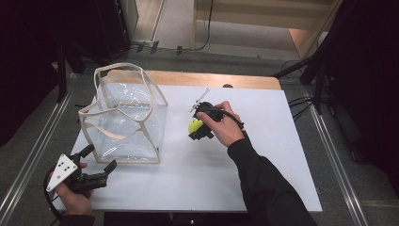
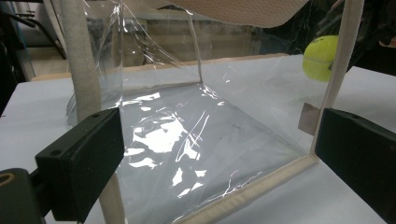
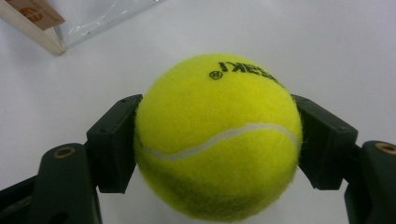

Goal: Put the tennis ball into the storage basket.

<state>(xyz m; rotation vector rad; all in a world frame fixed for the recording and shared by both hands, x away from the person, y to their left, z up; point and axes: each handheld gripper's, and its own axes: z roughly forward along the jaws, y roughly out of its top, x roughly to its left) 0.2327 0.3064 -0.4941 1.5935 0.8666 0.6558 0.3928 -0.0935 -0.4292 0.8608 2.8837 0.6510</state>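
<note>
Lower left of the high view: the left gripper point(image 1: 100, 165) stands wide open at the near edge of the clear bag point(image 1: 124, 117), which holds nothing. At frame centre, the right gripper point(image 1: 198, 128) clamps the tennis ball point(image 1: 195, 125) above the white table point(image 1: 263, 150), just right of the bag.

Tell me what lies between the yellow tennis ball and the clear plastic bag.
Only bare white table separates tennis ball from bag, in the high view.

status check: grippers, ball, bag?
Right gripper shut on tennis ball, above the table. Left gripper open, at clear bag corner. Nothing between ball and bag.
</note>
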